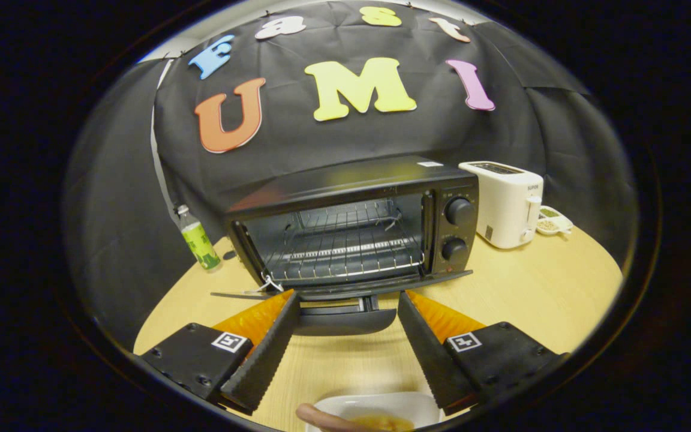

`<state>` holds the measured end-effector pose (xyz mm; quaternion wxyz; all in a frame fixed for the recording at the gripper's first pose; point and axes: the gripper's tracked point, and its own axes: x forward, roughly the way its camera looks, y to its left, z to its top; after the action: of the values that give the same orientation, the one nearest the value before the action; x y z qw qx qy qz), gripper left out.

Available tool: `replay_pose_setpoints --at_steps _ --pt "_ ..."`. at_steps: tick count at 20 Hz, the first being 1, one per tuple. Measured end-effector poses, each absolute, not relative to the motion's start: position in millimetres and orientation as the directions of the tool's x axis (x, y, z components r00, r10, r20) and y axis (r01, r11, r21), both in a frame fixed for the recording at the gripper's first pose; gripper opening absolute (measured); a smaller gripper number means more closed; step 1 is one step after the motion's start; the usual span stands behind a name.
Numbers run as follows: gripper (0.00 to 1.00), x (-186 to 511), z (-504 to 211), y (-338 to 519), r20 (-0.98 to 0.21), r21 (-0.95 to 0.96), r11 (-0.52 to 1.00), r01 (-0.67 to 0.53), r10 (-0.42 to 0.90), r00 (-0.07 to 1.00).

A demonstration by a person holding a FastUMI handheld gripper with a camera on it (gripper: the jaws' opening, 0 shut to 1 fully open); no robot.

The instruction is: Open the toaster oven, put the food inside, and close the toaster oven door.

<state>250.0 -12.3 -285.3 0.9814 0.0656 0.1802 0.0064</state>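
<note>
Toaster oven [351,222]: I see it standing on the wooden table [531,288], just beyond my fingertips, black, in front of the dark cloth wall.
Oven door [345,306]: it is folded all the way down, lying flat toward me; its handle sits in the gap between my two fingers.
Oven inside: a wire rack [345,249] spans the cavity; I make out nothing lying on it.
Oven knobs [458,211]: two round dials, one above the other, on the panel at the oven's right side.
Food [327,419]: a sausage lies on the near rim of a white dish [408,403], with something amber in the dish beside it; the dish is behind my fingertips, close under the camera.
Gripper [345,297]: I have its fingers spread wide apart, holding nothing, tips either side of the door handle; I cannot tell whether they touch it.
Toaster [504,204]: white, to the right of the oven, apart from it.
Small dish [552,221]: white, just right of the toaster, with something grainy in it.
Bottle [198,240]: clear with a green label, upright, left of the oven near the cloth.
</note>
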Motion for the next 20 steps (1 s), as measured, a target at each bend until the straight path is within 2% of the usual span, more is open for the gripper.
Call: replay_pose_setpoints --at_steps 3,5,10,14,20 --pt "1.0 230 -319 -15 -0.468 0.091 0.995 0.04 0.008 0.884" --pt "1.0 224 -331 -18 -0.495 0.049 0.998 0.046 -0.015 0.869" --pt "1.0 197 -303 -15 -0.4 -0.028 1.0 -0.001 -0.01 0.916" --pt "1.0 173 -295 -12 -0.391 -0.062 0.998 -0.015 -0.011 0.92" --pt "1.0 107 -321 -13 -0.355 -0.104 0.994 -0.018 -0.02 0.935"
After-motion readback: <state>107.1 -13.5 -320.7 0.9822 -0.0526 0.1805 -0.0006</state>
